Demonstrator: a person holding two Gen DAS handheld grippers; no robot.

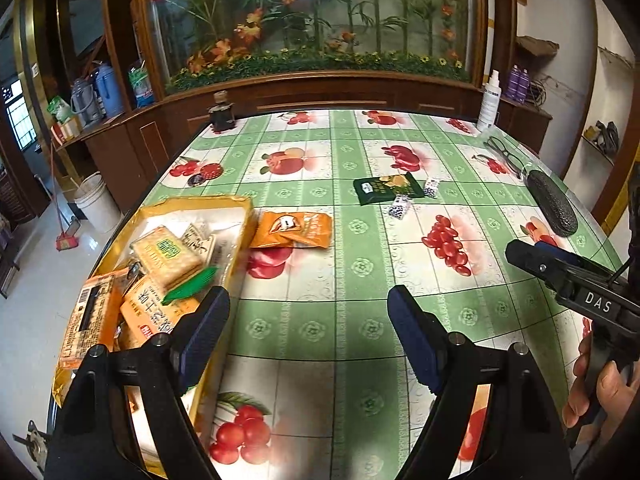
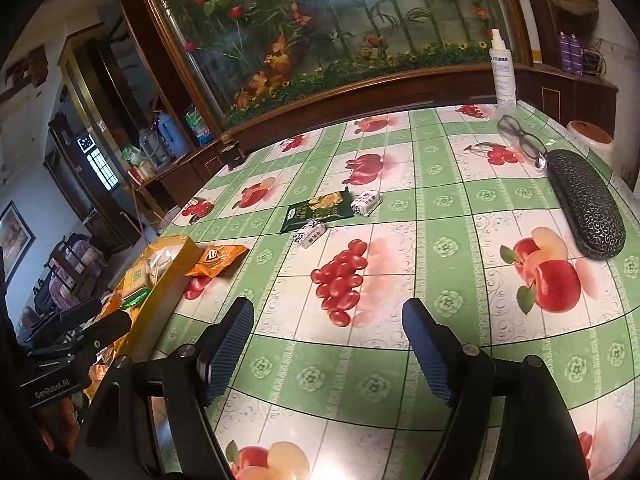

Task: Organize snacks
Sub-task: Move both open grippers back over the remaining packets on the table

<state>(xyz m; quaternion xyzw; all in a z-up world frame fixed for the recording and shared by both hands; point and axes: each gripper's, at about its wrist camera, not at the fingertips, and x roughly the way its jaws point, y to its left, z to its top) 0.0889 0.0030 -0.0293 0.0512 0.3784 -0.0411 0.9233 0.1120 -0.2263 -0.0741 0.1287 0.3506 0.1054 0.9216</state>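
Yellow tray (image 1: 240, 204), biscuit packets (image 1: 166, 256) inside

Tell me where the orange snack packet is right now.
The orange snack packet lies flat on the tablecloth just right of the yellow box, left of the dark green packet; neither gripper holds it.

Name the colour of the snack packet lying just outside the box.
Orange packet, clearest in the left wrist view.

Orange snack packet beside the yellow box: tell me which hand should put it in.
Left. The orange packet lies right by the yellow box, straight ahead of the open, empty left tongs. The right tongs, also open, sit further right, toward the glasses case.
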